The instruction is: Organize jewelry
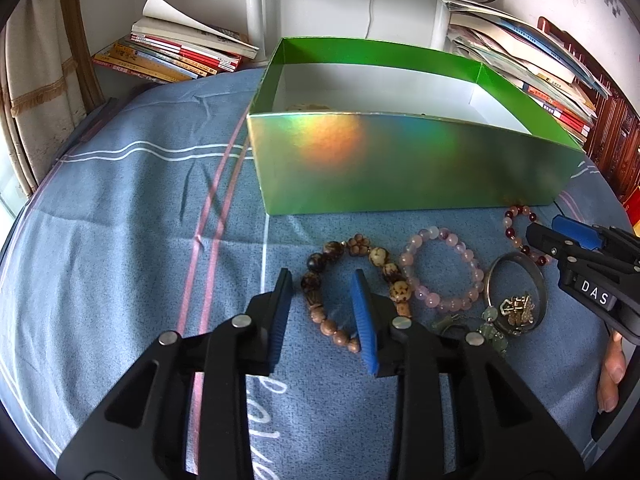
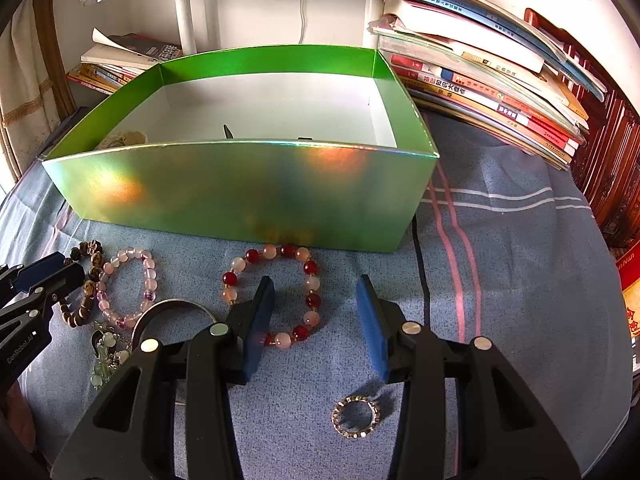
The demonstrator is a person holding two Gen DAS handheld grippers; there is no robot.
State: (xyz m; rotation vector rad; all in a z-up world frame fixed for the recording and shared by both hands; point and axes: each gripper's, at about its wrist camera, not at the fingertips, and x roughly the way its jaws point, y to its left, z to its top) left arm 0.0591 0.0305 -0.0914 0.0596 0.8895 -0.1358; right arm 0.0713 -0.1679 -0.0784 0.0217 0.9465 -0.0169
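Two handheld grippers hover over a blue striped cloth (image 1: 120, 208) spread on the worktop, with a shiny green box (image 1: 400, 168) lying open beyond both sets of fingers.

The left gripper (image 1: 322, 312) has its fingers released, parted and gripping nothing. The brown wooden bead bracelet (image 1: 352, 288) lies on the cloth around the tip of its right finger (image 1: 364, 320), with one side of the loop between the two fingers. Just right of those fingers lie a pink bead bracelet (image 1: 442, 268), then a metal bangle (image 1: 516, 292) with a small heap of gold and pale green jewelry (image 1: 508, 316) inside and beside it.

The right gripper (image 2: 316, 316) also has its fingers released, holding nothing. The red and peach bead bracelet (image 2: 272, 296) lies flat around the tip of its left finger (image 2: 258, 320), its far edge close to the box wall. A small beaded ring (image 2: 355, 416) lies on the cloth below the fingers, nearer the camera.

Inside the box, a pale object (image 2: 124, 138) rests near the left corner; it is too hidden to name.
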